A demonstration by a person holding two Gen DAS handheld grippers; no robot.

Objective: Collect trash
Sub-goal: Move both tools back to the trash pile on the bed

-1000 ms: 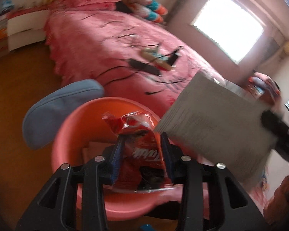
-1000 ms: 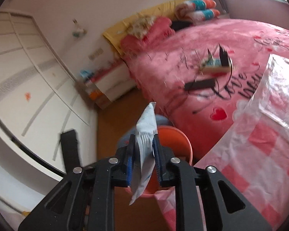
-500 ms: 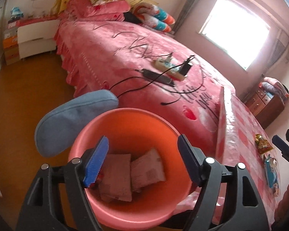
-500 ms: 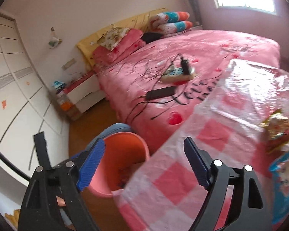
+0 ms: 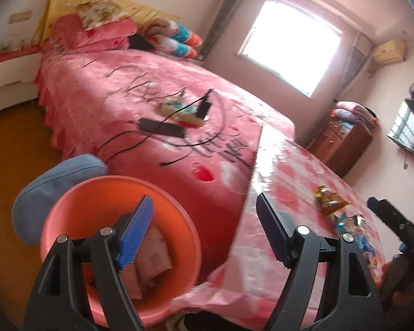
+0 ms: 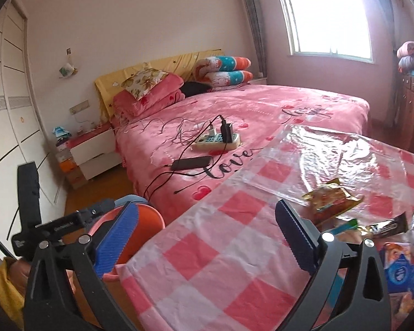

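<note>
An orange bin [image 5: 82,193] stands on the floor by the table corner, with flat packets [image 5: 154,248] lying inside; it also shows in the right wrist view [image 6: 149,220]. My left gripper [image 5: 204,231] is open and empty, above the bin's right rim and the table edge. My right gripper [image 6: 207,234] is open and empty over the pink checked tablecloth [image 6: 207,253]. A gold snack wrapper [image 6: 331,198] and several other wrappers [image 6: 389,229] lie on the table to the right. The gold wrapper also shows in the left wrist view [image 5: 328,195].
A pink bed [image 6: 276,110] lies beyond the table with a power strip [image 6: 218,140], a black adapter [image 6: 190,162] and cables on it. A blue chair back [image 5: 49,176] sits left of the bin. A wooden dresser [image 5: 342,140] stands at the far right.
My left gripper let go of the red snack bag and my right gripper let go of the white packet, into the bin. Both opened and swung right toward the table.
</note>
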